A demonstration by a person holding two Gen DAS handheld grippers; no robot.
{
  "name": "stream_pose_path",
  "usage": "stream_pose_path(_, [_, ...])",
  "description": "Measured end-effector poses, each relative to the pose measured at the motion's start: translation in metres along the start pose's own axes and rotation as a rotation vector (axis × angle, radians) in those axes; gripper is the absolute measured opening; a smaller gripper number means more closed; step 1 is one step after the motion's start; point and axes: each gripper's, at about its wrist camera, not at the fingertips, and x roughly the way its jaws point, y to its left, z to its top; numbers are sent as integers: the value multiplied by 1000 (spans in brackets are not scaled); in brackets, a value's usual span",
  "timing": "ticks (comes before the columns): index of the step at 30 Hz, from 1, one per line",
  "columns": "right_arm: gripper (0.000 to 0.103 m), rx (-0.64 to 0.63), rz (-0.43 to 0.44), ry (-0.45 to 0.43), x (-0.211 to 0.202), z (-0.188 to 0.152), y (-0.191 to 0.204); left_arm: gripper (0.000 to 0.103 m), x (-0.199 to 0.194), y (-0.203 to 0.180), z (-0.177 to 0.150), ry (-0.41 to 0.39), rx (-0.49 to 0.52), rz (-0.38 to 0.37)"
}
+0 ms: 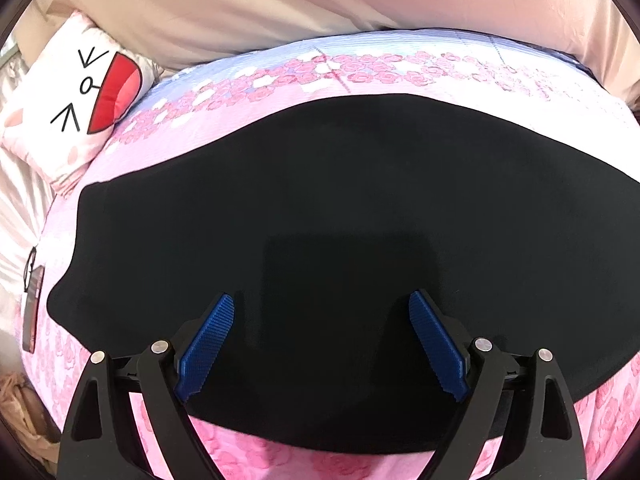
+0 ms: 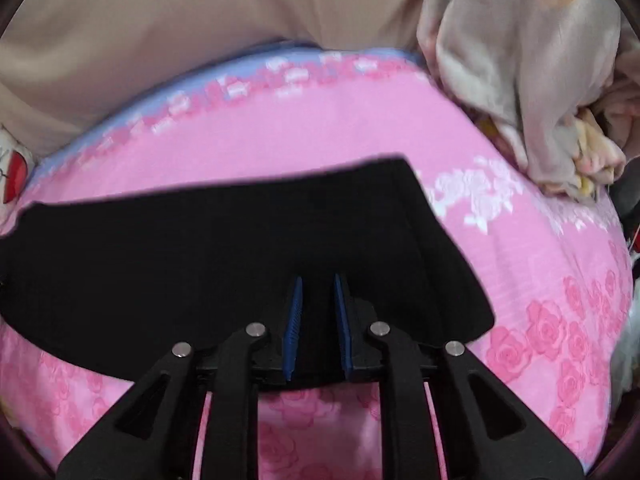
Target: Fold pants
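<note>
The black pants lie flat on the bed beneath both jaws, long axis crosswise; my left gripper stands spread, my right gripper nearly closed, nearer the edge.

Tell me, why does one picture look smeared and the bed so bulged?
Right wrist view: motion blur smears the pink bedspread and crumpled cloth. Left wrist view: sharp; the black pants swallow detail. Both: fisheye lens bends straight edges, with dark corners.
</note>
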Motion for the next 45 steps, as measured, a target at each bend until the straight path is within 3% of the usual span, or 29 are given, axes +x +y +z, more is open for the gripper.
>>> stream_pose_path(2, [21, 3, -92, -25, -9, 9, 15, 87, -4, 15, 0, -17, -23, 52])
stream_pose_path(4, [21, -62, -41, -50, -16, 16, 48, 87, -7, 42, 2, -45, -66, 112])
stream_pose_path(6, [21, -160, 96, -63, -19, 29, 108, 87, -1, 65, 4, -32, -118, 152])
stream_pose_path(7, [25, -224, 208, -46, -17, 34, 153, 87, 5, 79, 5, -12, -150, 180])
stream_pose_path(9, [41, -308, 344, -17, -11, 35, 222, 87, 16, 102, 1, 15, -199, 218])
stream_pose_path(10, [41, -359, 399, 1, -5, 35, 258, 88, 21, 117, -5, 23, -228, 223])
stream_pose_path(14, [41, -569, 536, 57, 26, 32, 409, 91, 21, 143, -22, 12, -278, 152])
stream_pose_path(16, [41, -616, 530, 90, 51, 34, 465, 91, 21, 144, -28, -2, -252, 140])
stream_pose_path(19, [42, -610, 535, 199, 95, 38, 509, 91, 19, 139, -30, -23, -210, 144])
stream_pose_path(22, [43, -649, 476, 159, 111, 39, 544, 93, 21, 146, -31, -32, -197, 128])
stream_pose_path(24, [43, -640, 470, 165, 113, 44, 546, 95, 25, 155, -30, -29, -213, 91])
stream_pose_path(28, [40, -491, 587, 86, 81, 55, 511, 95, 22, 164, -32, -29, -223, 46])
stream_pose_path(30, [40, -506, 657, 134, 70, 44, 510, 93, 15, 167, -33, -33, -231, 25])
stream_pose_path(32, [40, -615, 682, 201, 69, 21, 540, 92, 7, 166, -30, -50, -246, 18])
stream_pose_path(34, [40, -717, 628, 186, 70, 1, 563, 93, 1, 162, -23, -75, -232, 67])
stream_pose_path(37, [43, -722, 593, 146, 73, 1, 581, 98, 26, 168, -17, -18, -208, 241])
stream_pose_path(38, [43, -685, 634, 161, 68, 5, 576, 98, 31, 176, -17, -16, -226, 237])
stream_pose_path(39, [43, -658, 679, 170, 62, 7, 566, 98, 32, 189, -16, -23, -269, 184])
stream_pose_path(40, [40, -637, 689, 157, 56, 8, 550, 98, 36, 201, -16, -8, -302, 157])
stream_pose_path(43, [42, -544, 608, 159, 57, -1, 504, 95, 32, 219, -13, 7, -366, 112])
stream_pose_path(45, [41, -412, 684, 165, 48, -2, 449, 91, 14, 220, -5, -39, -403, 100])
